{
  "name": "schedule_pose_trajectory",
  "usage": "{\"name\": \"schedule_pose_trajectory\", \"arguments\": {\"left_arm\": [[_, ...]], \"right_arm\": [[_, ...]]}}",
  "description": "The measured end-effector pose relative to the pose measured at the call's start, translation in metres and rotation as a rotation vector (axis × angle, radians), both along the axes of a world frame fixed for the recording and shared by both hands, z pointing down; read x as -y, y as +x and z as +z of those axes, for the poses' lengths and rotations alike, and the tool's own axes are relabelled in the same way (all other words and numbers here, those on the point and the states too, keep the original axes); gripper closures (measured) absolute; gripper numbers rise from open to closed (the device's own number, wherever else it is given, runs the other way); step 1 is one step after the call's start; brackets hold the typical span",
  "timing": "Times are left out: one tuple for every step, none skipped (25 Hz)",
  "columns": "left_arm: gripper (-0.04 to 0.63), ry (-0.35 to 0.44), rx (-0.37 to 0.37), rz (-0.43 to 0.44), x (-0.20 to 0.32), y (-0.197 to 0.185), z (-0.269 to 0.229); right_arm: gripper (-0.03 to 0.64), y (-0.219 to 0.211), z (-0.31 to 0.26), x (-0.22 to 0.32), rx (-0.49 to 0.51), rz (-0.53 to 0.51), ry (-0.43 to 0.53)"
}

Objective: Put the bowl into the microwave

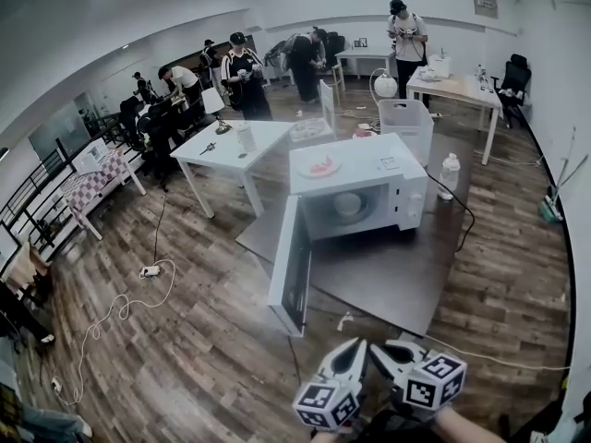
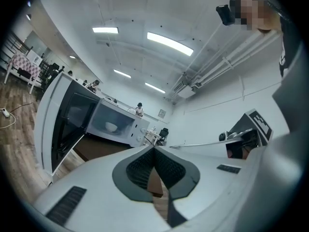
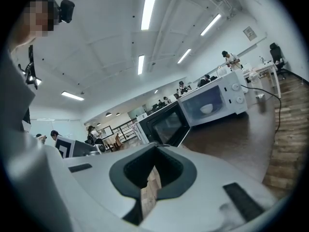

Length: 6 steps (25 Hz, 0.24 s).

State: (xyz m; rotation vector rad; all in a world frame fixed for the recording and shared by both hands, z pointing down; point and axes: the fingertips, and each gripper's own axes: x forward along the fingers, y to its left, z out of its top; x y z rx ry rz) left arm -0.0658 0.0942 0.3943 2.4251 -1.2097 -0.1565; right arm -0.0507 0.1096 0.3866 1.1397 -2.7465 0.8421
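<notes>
Bowl (image 1: pixel 348 204) already sits inside microwave (image 1: pixel 365 160), door (image 1: pixel 291 266) open. Looks light, rigid, glossy, likely breakable: pinch the rim. Left hand-held gripper (image 1: pixel 354 347) and right hand-held gripper (image 1: pixel 380 351) both closed, empty, well apart from it.

Bright even light from ceiling strips (image 2: pixel 169 43), faint shadows, strong fisheye bending — dark rounded corners

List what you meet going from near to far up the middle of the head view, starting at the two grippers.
Left gripper and right gripper, side by side → open microwave door → microwave with the bowl inside → white plastic bin → standing person behind the far table.
</notes>
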Motion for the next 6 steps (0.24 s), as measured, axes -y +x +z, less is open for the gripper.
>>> {"name": "schedule_pose_trajectory", "arguments": {"left_arm": [[0.585, 0.003, -0.002, -0.007, 0.001, -0.004, -0.001], [0.586, 0.005, -0.005, -0.014, 0.002, -0.008, -0.002], [0.586, 0.006, -0.007, -0.019, 0.004, -0.011, -0.003], [0.586, 0.008, -0.010, -0.023, 0.005, -0.014, -0.003], [0.586, 0.009, -0.012, -0.026, 0.007, -0.017, -0.004], [0.585, 0.011, -0.013, -0.028, 0.008, -0.019, -0.004]], "right_arm": [[0.618, -0.004, -0.002, 0.001, -0.004, -0.010, 0.005], [0.618, -0.007, -0.003, 0.003, -0.006, -0.017, 0.009], [0.618, -0.011, -0.003, 0.004, -0.008, -0.022, 0.012], [0.618, -0.013, -0.003, 0.006, -0.009, -0.026, 0.014], [0.618, -0.016, -0.003, 0.007, -0.010, -0.029, 0.015], [0.618, -0.018, -0.003, 0.008, -0.011, -0.033, 0.016]]}}
